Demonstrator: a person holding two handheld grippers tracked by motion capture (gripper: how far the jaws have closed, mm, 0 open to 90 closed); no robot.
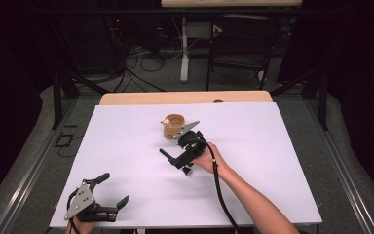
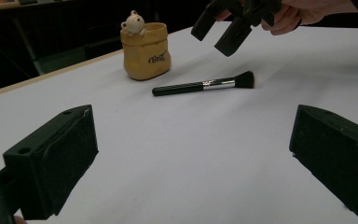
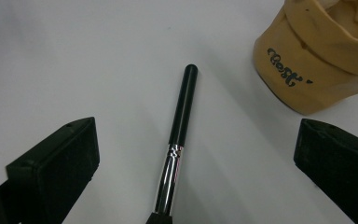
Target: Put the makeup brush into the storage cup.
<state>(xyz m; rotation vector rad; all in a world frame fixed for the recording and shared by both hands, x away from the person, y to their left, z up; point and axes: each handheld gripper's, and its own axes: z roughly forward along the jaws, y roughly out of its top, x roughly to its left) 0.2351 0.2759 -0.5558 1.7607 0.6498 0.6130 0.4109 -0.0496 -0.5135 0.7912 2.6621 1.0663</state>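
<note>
From above, the brush [image 1: 175, 158] is mostly hidden: the right gripper [image 1: 187, 146] hangs over it, and just the black handle tip pokes out to the left, with a bit of the head by the hand [image 1: 205, 160]. In the right gripper view the brush runs out of the bottom edge, so the bristles are cut off there; the handle and shiny ferrule show. The cup [image 3: 314, 60] is cropped at the top right corner, its lettering only partly readable. A small bear figure [image 2: 134, 23] sits on the cup's rim, details too small to make out.

The right gripper is spread wide, holding nothing, hovering above the brush. The handle lies on the white sheet [image 1: 126, 146] between its jaws, nearer the left one, touching neither. The left gripper view shows the whole brush lying flat, just beside the cup, apart from it.

The left gripper [image 1: 104, 192] is down at the near left corner of the sheet, jaws wide apart too, empty, well away from the brush.
</note>
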